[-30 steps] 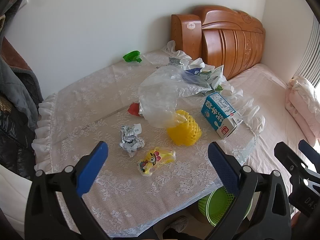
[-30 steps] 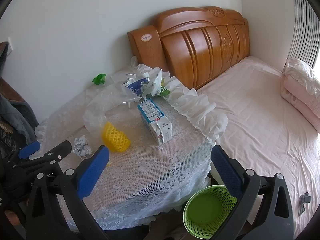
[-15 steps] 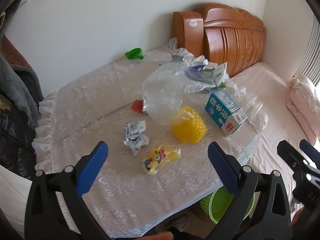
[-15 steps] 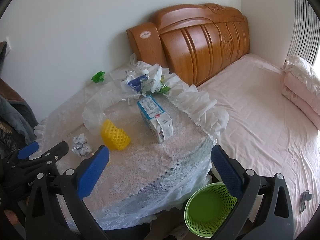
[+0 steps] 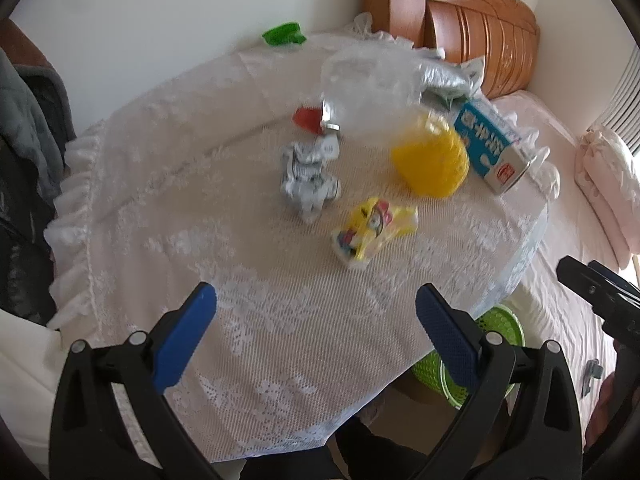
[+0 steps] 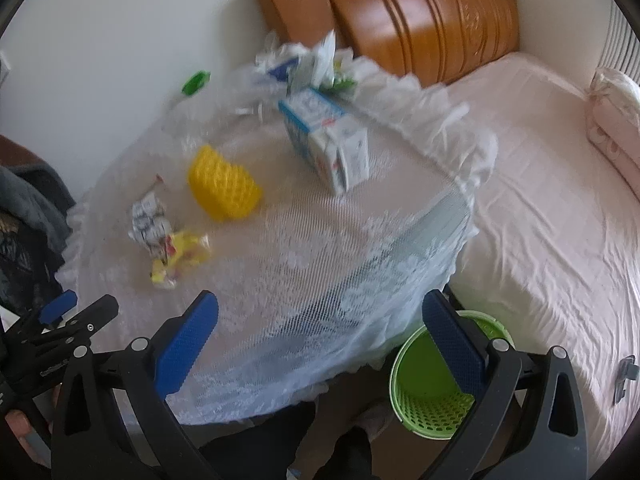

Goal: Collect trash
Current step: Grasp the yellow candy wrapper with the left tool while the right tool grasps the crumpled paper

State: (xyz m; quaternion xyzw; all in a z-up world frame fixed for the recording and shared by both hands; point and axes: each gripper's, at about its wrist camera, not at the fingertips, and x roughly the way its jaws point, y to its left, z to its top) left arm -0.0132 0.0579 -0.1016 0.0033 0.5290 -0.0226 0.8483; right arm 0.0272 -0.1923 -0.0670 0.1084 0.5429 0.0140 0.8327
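Note:
Trash lies on a round table with a lace cloth (image 5: 280,320): a crumpled silver wrapper (image 5: 308,180), a yellow cartoon packet (image 5: 372,230), a yellow foam net (image 5: 430,160), a blue and white milk carton (image 5: 490,146), a clear plastic bag (image 5: 368,88), a red scrap (image 5: 306,118) and a green scrap (image 5: 282,34). My left gripper (image 5: 316,336) is open and empty above the table's near edge. My right gripper (image 6: 320,344) is open and empty over the near right edge. A green mesh bin (image 6: 436,384) stands on the floor below the table.
A bed with pink sheets (image 6: 560,200) and a wooden headboard (image 6: 420,20) lies to the right. Dark clothes (image 5: 24,120) hang on the left. More wrappers (image 6: 308,64) pile at the table's far edge by the wall.
Both grippers have moved forward and closer over the table. The trash looks larger and nearer, and both views are blurred by motion. Both grippers stay open.

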